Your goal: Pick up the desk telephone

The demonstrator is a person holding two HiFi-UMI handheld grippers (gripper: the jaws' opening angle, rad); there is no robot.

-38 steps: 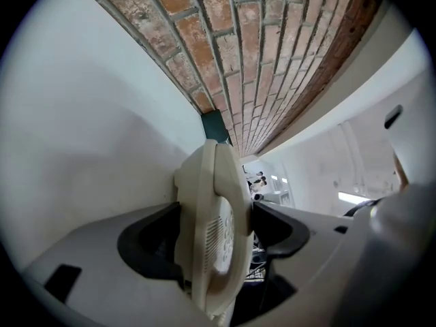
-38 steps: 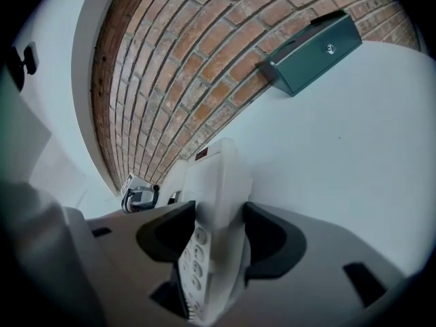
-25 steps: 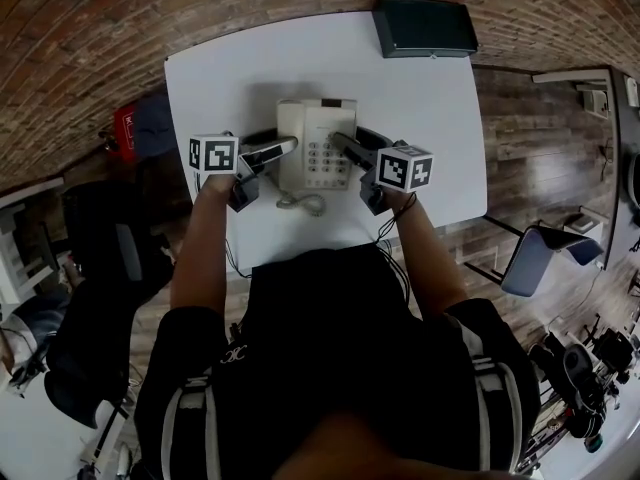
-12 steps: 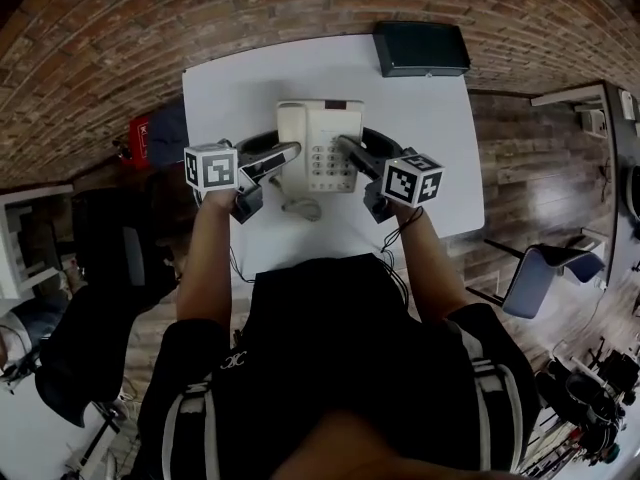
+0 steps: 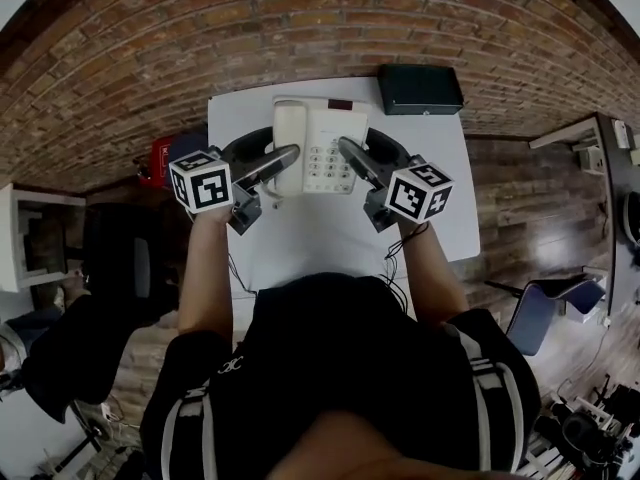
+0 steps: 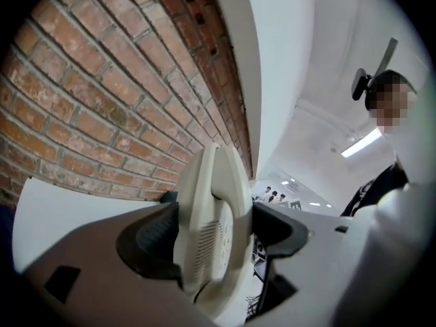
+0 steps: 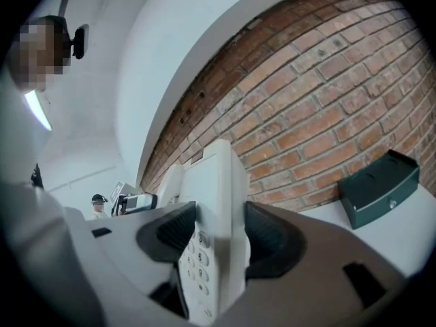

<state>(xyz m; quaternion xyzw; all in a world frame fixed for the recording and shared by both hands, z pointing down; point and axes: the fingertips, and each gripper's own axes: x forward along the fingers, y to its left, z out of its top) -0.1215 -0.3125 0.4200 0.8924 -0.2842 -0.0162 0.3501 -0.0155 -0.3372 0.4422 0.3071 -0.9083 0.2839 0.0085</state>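
The cream desk telephone [image 5: 315, 133] with its handset and keypad is held between both grippers over the far part of the white table [image 5: 300, 233]. My left gripper [image 5: 283, 158] is shut on its left edge by the handset [image 6: 211, 210]. My right gripper [image 5: 350, 153] is shut on its right edge beside the keypad [image 7: 197, 264]. In both gripper views the phone body fills the gap between the dark pads [image 6: 146, 234] [image 7: 272, 240]. The phone's underside and cord are hidden.
A dark green box [image 5: 420, 88] lies at the table's far right corner, also in the right gripper view [image 7: 378, 186]. A brick wall [image 5: 300, 28] runs behind the table. A red object [image 5: 160, 153] and a black chair [image 5: 110, 258] stand to the left.
Both grippers have carried the phone up the picture toward the brick wall. The coiled cord seen in front of the phone earlier is out of sight.
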